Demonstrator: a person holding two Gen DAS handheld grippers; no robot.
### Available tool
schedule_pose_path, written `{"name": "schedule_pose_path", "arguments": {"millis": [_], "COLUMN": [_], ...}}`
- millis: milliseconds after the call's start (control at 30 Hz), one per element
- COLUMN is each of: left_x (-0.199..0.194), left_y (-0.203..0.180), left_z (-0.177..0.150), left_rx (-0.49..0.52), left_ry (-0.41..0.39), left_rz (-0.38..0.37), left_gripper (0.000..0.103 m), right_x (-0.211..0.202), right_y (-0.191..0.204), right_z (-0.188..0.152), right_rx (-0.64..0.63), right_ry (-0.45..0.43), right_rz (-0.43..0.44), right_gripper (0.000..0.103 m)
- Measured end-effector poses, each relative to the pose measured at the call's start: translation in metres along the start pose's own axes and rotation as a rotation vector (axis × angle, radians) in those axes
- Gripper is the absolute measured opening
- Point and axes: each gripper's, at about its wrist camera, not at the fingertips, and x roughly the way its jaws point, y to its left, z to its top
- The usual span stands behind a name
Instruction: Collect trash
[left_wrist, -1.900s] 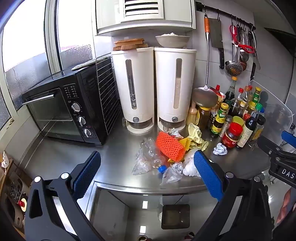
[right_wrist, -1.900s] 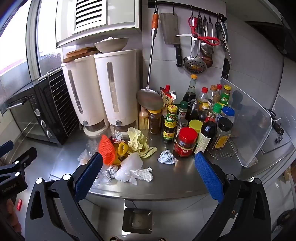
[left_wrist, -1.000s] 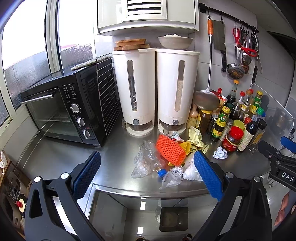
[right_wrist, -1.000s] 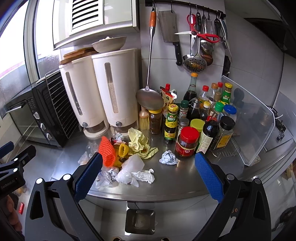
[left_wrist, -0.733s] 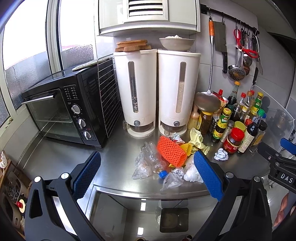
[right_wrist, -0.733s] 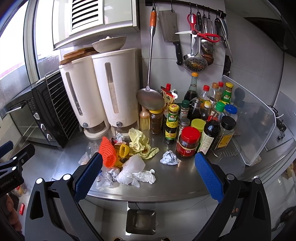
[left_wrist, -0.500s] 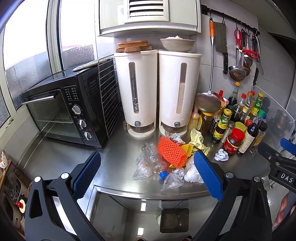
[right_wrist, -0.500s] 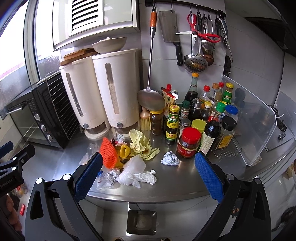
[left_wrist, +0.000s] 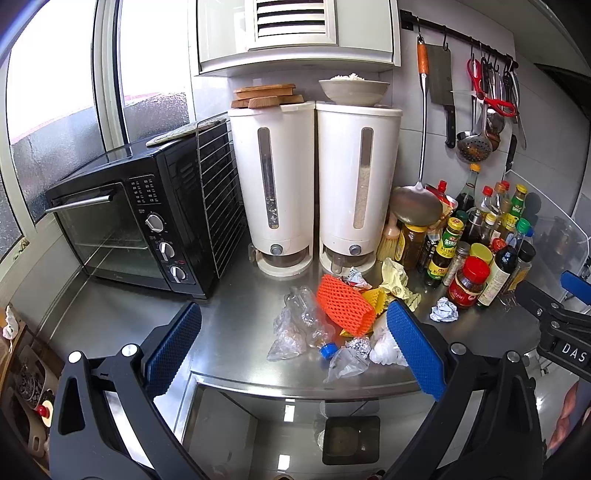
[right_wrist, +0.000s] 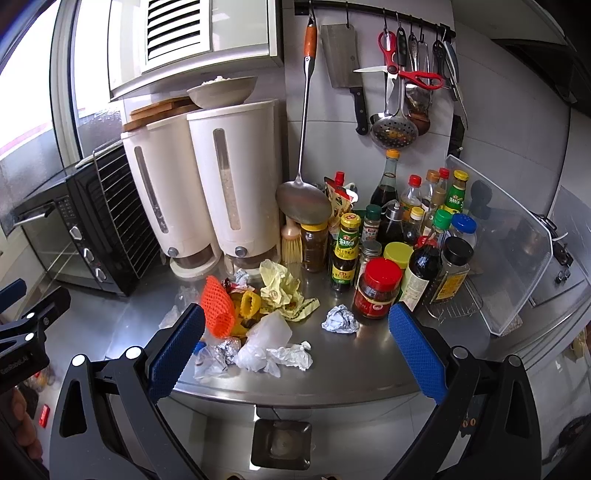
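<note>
Both views have crept closer to the trash pile (right_wrist: 255, 325), both our jaws wide and empty; grabbing at 2 o'clock risks toppling the sauce bottles (right_wrist: 402, 251).

A home kitchen. A black oven (left_wrist: 125, 229) sits at the left on a steel counter (left_wrist: 236, 317), two white grain dispensers (left_wrist: 275, 184) stand at centre, sauce bottles (right_wrist: 406, 236) crowd the right, and a cleaver (right_wrist: 343, 62), scissors (right_wrist: 402, 70) and ladles (right_wrist: 393, 125) hang from a rail (right_wrist: 369, 11) along the top.
</note>
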Motion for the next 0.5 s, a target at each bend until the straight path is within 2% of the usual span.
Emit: {"name": "schedule_pose_path", "arguments": {"millis": [500], "left_x": [-0.0025], "left_y": [0.0023], "left_z": [-0.0018], "left_rx": [-0.001], "left_ry": [0.0], "left_rz": [0.009], "left_gripper": [0.095], "right_x": [-0.0049], "right_y": [-0.0044], "right_z": [0.0035], "right_rx": [0.028], "right_ry": [-0.017], "right_rz": [0.016], "right_gripper": [0.1]}}
